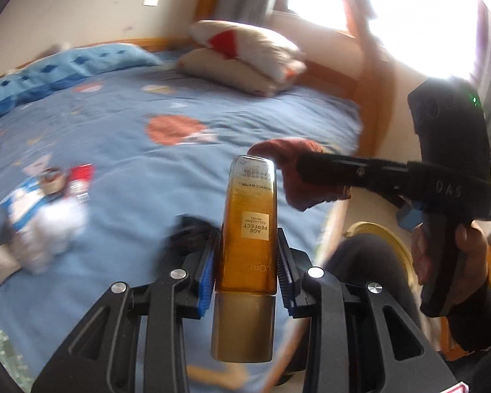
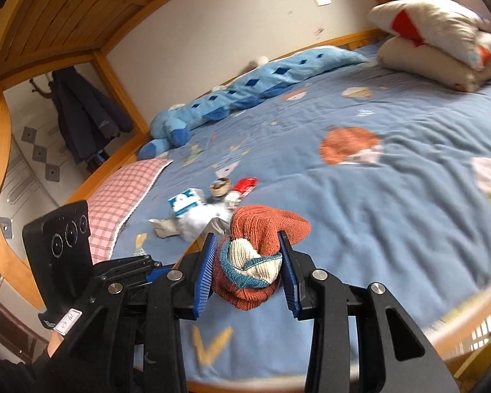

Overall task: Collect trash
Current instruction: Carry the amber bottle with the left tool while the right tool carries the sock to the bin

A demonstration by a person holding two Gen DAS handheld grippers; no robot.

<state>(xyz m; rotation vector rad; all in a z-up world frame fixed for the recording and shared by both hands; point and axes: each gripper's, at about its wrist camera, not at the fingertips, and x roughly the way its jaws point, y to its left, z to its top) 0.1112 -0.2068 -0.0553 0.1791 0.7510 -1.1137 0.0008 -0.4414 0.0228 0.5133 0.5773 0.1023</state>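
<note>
My left gripper (image 1: 248,262) is shut on an amber cosmetic bottle (image 1: 247,229) with a gold cap, held upright above the blue bedspread (image 1: 121,131). My right gripper (image 2: 248,267) is shut on a bundled orange sock (image 2: 262,229) with cream and teal knit showing inside. In the left wrist view the right gripper (image 1: 298,173) comes in from the right, carrying the orange sock (image 1: 298,163) just beyond the bottle. A pile of trash lies on the bed: a blue-and-white carton (image 2: 188,204), crumpled white tissue (image 2: 199,221), a red wrapper (image 2: 244,186) and a small brown roll (image 2: 221,188).
A long blue plush toy (image 2: 245,88) lies along the far wall. Folded cream pillows (image 2: 442,42) sit at the head of the bed. A pink checked cloth (image 2: 121,196) covers the left edge. The wooden bed rail (image 2: 458,321) curves along the near right. A dark black item (image 1: 190,232) lies behind the left fingers.
</note>
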